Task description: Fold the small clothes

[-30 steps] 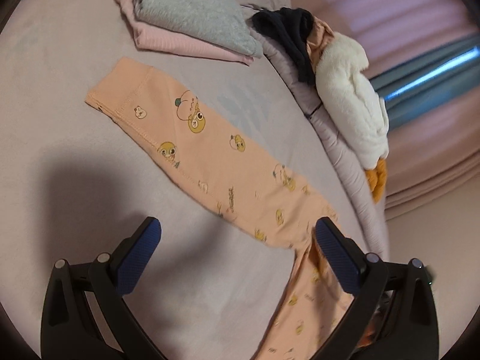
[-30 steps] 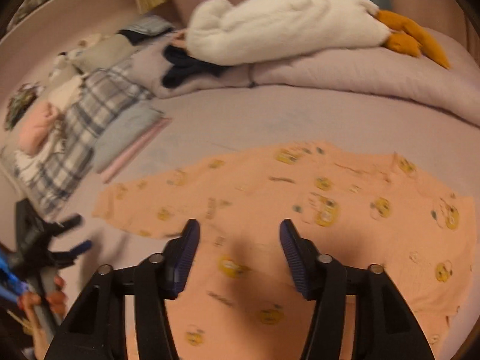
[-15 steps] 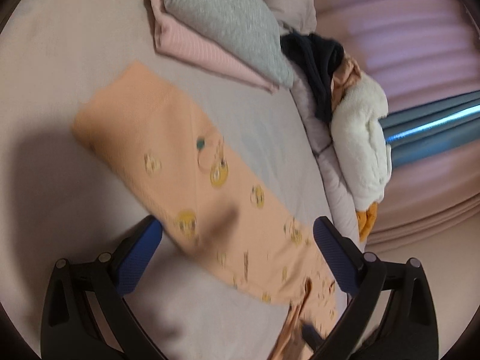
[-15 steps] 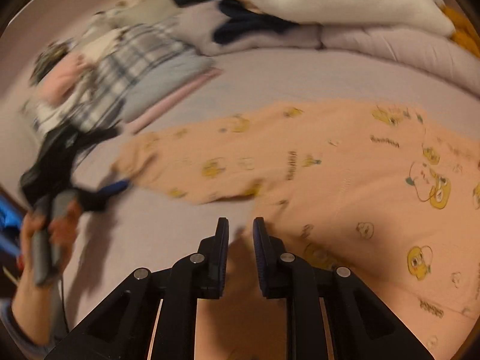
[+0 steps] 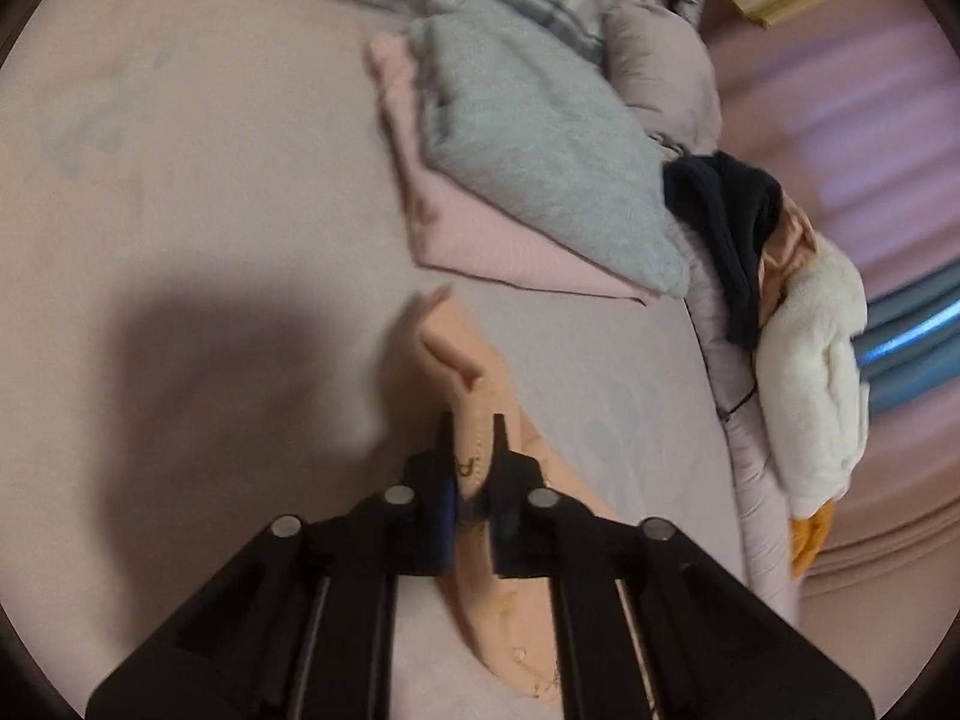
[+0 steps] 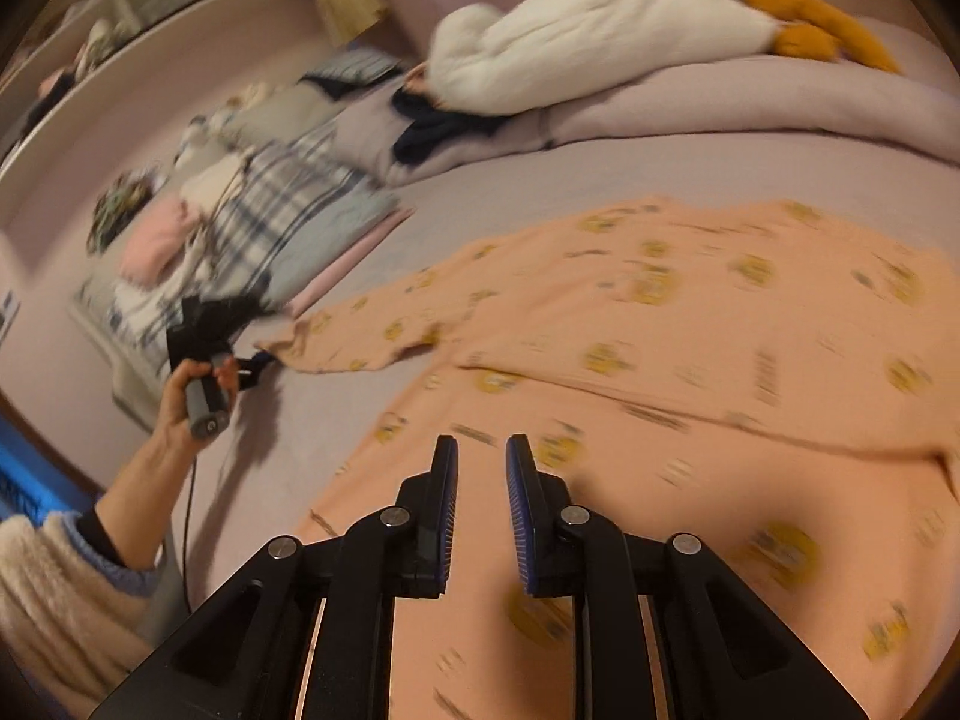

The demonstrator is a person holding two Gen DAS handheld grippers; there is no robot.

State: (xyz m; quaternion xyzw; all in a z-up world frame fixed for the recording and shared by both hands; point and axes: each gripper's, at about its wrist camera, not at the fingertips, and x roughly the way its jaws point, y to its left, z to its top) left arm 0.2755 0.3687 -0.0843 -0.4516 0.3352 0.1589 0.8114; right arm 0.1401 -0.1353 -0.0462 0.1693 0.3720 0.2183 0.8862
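Observation:
A peach garment with yellow cartoon prints [image 6: 690, 330] lies spread on the pale purple bed sheet [image 5: 210, 210]. In the left wrist view its narrow end [image 5: 462, 360] is bunched and lifted off the sheet, and my left gripper [image 5: 471, 438] is shut on it. The right wrist view shows that same gripper [image 6: 252, 369] in a person's hand [image 6: 192, 384] at the garment's far left tip. My right gripper [image 6: 482, 444] hovers over the garment's near part. Its jaws stand a narrow gap apart, with nothing pinched between them.
A folded grey garment [image 5: 540, 168] rests on a folded pink one [image 5: 480, 246] beyond the peach tip. A dark garment [image 5: 732, 222] and a white plush goose [image 6: 600, 24] lie on the rolled duvet [image 6: 750, 102]. Plaid bedding [image 6: 282, 222] and a pile of clothes sit at the left.
My left gripper moved to the garment's narrow end and went from wide open to shut on it, bunching the cloth. The right jaws narrowed and swung across the garment.

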